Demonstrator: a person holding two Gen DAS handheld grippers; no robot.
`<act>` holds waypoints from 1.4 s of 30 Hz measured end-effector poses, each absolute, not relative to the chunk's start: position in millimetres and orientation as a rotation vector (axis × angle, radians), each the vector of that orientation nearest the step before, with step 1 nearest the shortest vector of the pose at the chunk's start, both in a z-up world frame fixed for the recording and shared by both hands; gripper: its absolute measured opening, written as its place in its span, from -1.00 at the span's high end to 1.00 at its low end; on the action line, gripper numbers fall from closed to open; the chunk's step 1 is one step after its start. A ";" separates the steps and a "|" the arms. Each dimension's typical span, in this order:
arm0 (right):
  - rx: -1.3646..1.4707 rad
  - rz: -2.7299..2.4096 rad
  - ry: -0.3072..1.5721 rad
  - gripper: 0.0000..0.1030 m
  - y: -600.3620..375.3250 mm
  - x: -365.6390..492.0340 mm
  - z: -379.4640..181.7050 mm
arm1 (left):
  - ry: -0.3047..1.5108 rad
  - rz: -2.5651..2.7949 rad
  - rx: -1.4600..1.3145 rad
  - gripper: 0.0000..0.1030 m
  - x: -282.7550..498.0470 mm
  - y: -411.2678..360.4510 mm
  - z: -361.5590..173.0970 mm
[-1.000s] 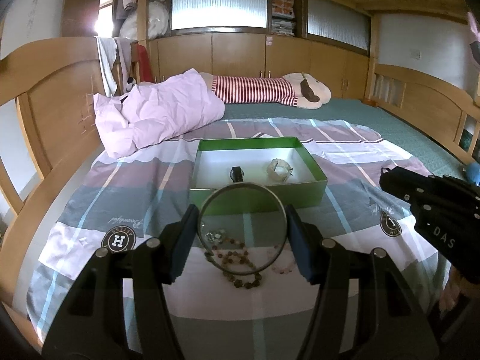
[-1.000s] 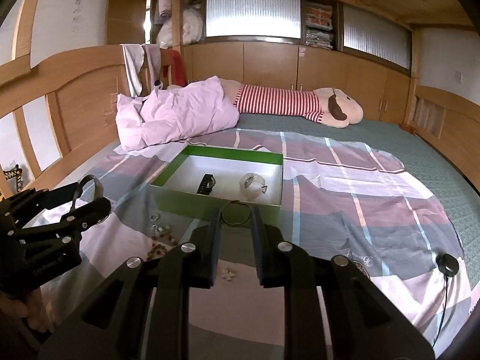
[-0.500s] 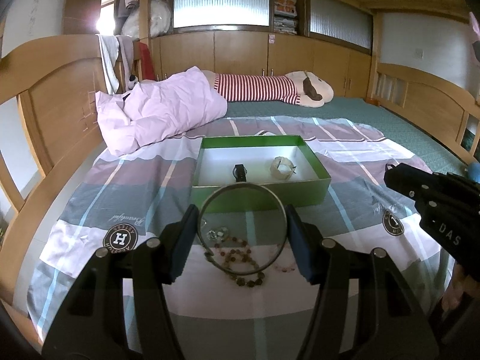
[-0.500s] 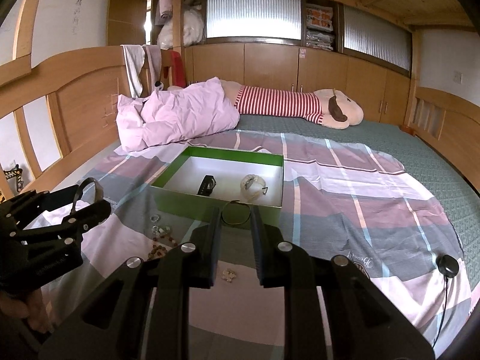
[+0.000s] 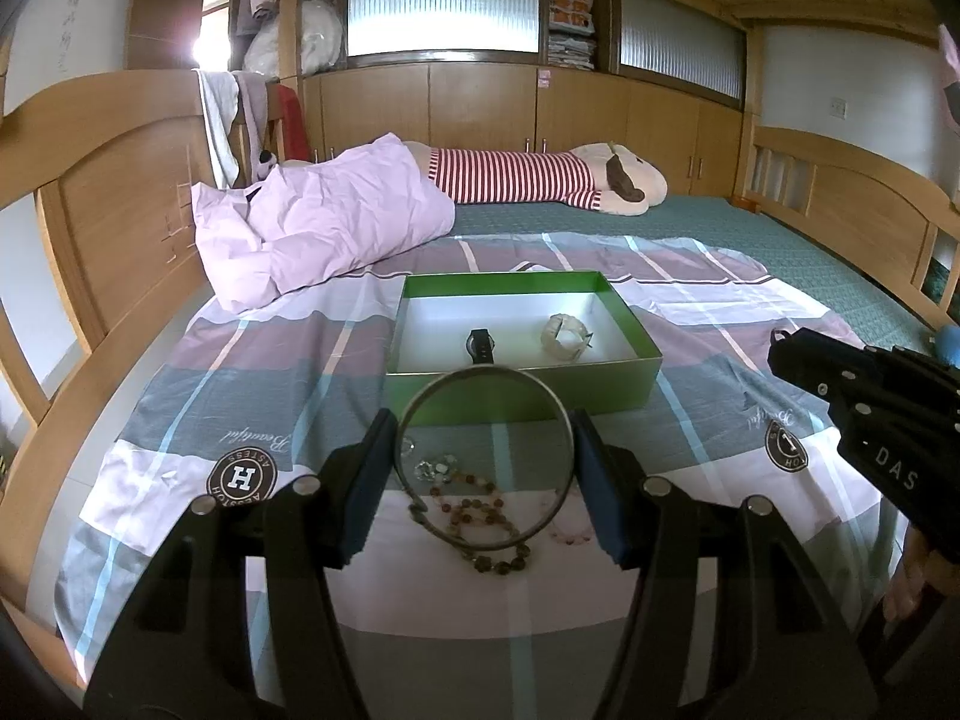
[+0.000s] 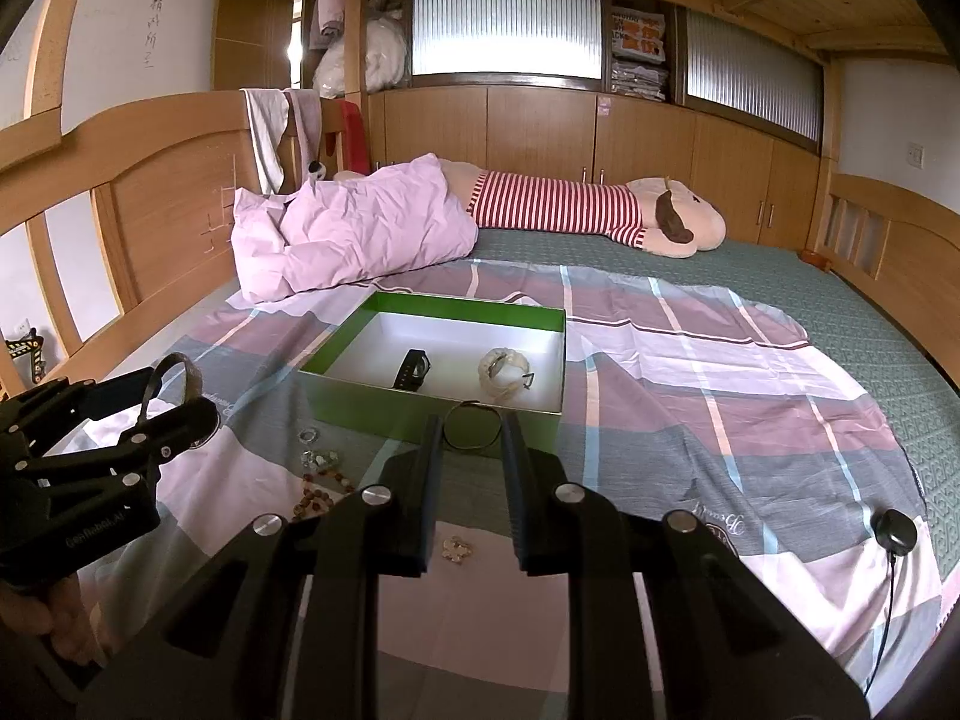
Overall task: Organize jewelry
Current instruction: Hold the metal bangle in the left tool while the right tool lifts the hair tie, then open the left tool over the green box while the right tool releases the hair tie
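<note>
My left gripper [image 5: 483, 468] is shut on a large metal bangle [image 5: 420, 402], held above the bedspread just short of the green box [image 5: 522, 399]. My right gripper [image 6: 472, 429] is shut on a thin dark ring bracelet [image 6: 462, 405] in front of the box's near wall [image 6: 420, 414]. The box holds a black watch [image 5: 481, 345] and a white bracelet [image 5: 564, 333]. A brown bead bracelet [image 5: 480, 516], small silver pieces [image 5: 435, 468] and a pale pink piece [image 5: 567, 534] lie on the spread under the left gripper.
A pink pillow [image 5: 318, 228] and a striped plush toy [image 5: 540, 180] lie at the bed's far end. Wooden bed rails [image 5: 102, 192] run on both sides. A black cable with a round puck [image 6: 894, 531] lies on the spread at right.
Both grippers keep their hold. The left view has drifted slightly, the box sitting a little nearer and lower; the right gripper has hardly moved.
</note>
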State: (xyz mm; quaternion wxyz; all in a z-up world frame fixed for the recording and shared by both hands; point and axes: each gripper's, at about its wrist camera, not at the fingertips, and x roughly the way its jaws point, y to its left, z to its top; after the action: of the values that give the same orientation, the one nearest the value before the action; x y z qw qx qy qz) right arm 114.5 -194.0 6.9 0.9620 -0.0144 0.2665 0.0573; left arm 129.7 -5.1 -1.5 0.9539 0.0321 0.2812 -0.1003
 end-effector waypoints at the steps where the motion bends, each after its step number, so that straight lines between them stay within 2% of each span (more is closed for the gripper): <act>1: -0.029 0.116 0.540 0.61 -194.0 114.5 6.9 | 0.572 -0.203 0.065 -0.13 129.7 -5.1 -1.7; 42: -0.031 0.117 0.542 0.61 -195.0 115.8 5.2 | 0.574 -0.204 0.066 -0.13 129.6 -4.5 -2.2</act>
State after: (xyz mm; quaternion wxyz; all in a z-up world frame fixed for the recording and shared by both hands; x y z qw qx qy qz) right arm 115.8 -195.0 5.2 0.9617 -0.0151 0.2676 0.0577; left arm 129.6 -4.5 -2.2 0.9535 0.0324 0.2823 -0.1006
